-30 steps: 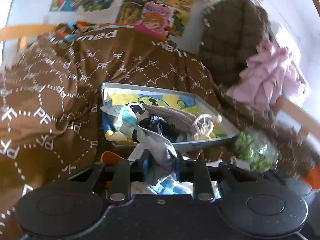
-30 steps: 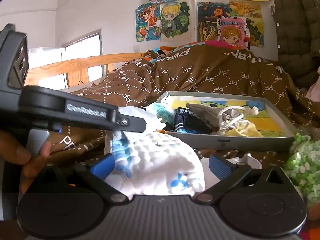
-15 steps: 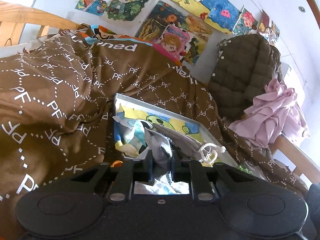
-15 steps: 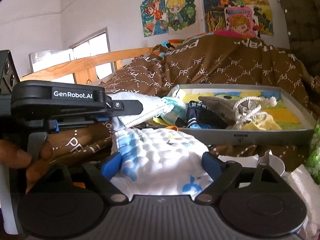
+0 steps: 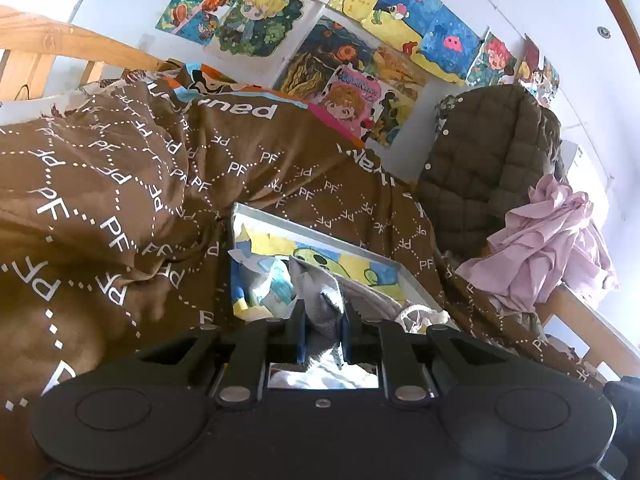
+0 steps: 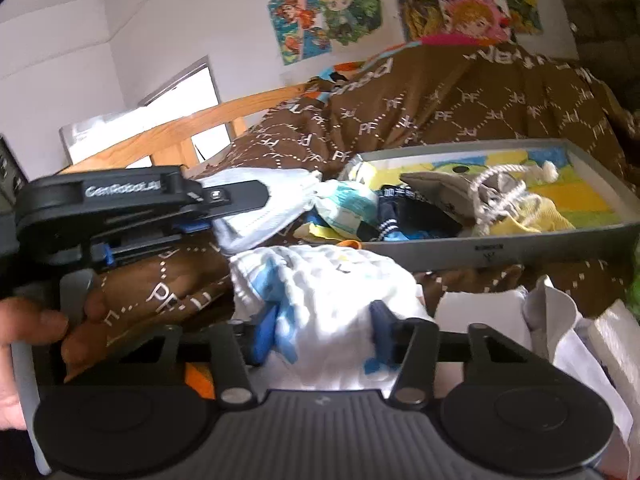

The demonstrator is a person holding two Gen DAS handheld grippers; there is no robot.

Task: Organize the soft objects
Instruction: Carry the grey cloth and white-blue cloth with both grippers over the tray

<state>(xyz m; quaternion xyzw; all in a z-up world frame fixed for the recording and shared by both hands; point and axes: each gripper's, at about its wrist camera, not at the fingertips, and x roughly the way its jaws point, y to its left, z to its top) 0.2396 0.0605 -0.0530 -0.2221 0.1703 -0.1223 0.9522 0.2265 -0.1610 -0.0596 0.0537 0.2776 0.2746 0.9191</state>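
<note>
A grey tray [image 6: 500, 246] with a colourful floor lies on the brown bedspread and holds several soft items: a grey drawstring pouch [image 6: 452, 196], dark socks [image 6: 404, 216] and a yellow cloth [image 6: 532, 220]. The tray also shows in the left wrist view [image 5: 320, 236]. My left gripper [image 5: 322, 330] is shut on a white face mask [image 5: 320, 300]; in the right wrist view the mask [image 6: 260, 216] hangs near the tray's left end. My right gripper [image 6: 320, 332] is shut on a white fluffy cloth with blue marks [image 6: 324, 292], in front of the tray.
The brown patterned bedspread [image 5: 120, 200] covers the bed. A wooden rail [image 6: 168, 136] runs behind it. A dark quilted jacket [image 5: 488, 160] and a pink garment [image 5: 548, 240] hang at the right. White cloths [image 6: 568, 328] and something green [image 6: 634, 288] lie right of the tray.
My left gripper has lifted the face mask and tilted upward, toward the tray's left end. My right gripper has closed from open onto the fluffy white cloth.
</note>
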